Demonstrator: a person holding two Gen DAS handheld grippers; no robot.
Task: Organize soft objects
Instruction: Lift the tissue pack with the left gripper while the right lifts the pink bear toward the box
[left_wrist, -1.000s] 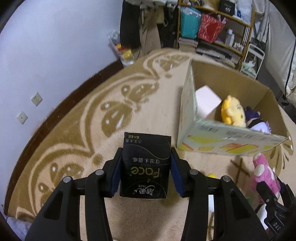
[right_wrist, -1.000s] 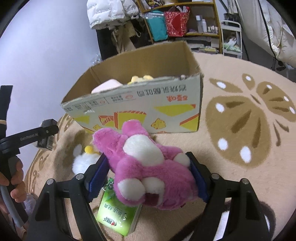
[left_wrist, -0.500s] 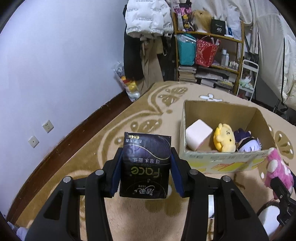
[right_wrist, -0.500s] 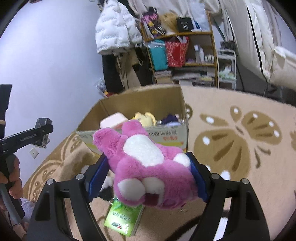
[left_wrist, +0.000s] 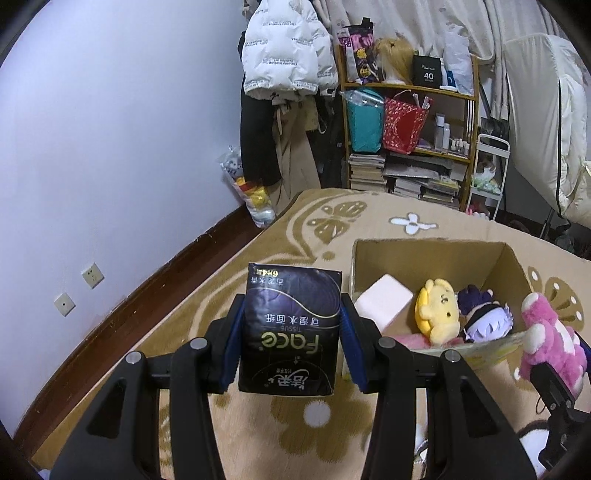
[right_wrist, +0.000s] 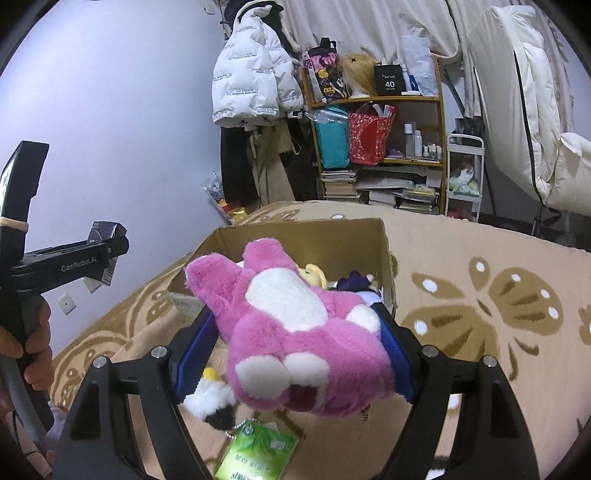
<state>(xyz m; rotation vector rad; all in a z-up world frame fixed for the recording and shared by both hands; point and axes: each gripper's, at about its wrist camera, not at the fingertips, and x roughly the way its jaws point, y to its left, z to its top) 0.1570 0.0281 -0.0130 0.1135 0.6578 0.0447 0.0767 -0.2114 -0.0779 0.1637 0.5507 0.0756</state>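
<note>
Left of the cardboard box (left_wrist: 428, 254), my left gripper (left_wrist: 291, 341) is pinching a black tissue pack (left_wrist: 290, 330), blue pads pressed on both its sides, pack upright and held above the carpet (left_wrist: 229, 280). In the right wrist view I see the same gripper from the side, pack end (right_wrist: 105, 232) sticking out past the fingers, well left of the box (right_wrist: 314, 236).

Inside the box, from its left wall: pale pink block (left_wrist: 384, 302), yellow plush (left_wrist: 437, 314), purple-haired plush (left_wrist: 484, 319). Something pink lies at the box's near wall, can't tell what.

At the box's near right corner, the right gripper (right_wrist: 295, 354) is clamped on a pink plush (right_wrist: 295, 328), pads squeezing its body from both sides. It's in the air, head toward the box, over the near edge as far as I can tell. From the left wrist view the same plush (left_wrist: 546, 336) sits just outside the box's right near corner.

On the carpet on the near side of the box, below the plush: a white plush (right_wrist: 207, 398) and a green tissue pack (right_wrist: 255, 454), touching or nearly so.

Behind the box: shelf (left_wrist: 410, 140) with bags and books, white jacket (left_wrist: 284, 51) hanging to its left.
</note>
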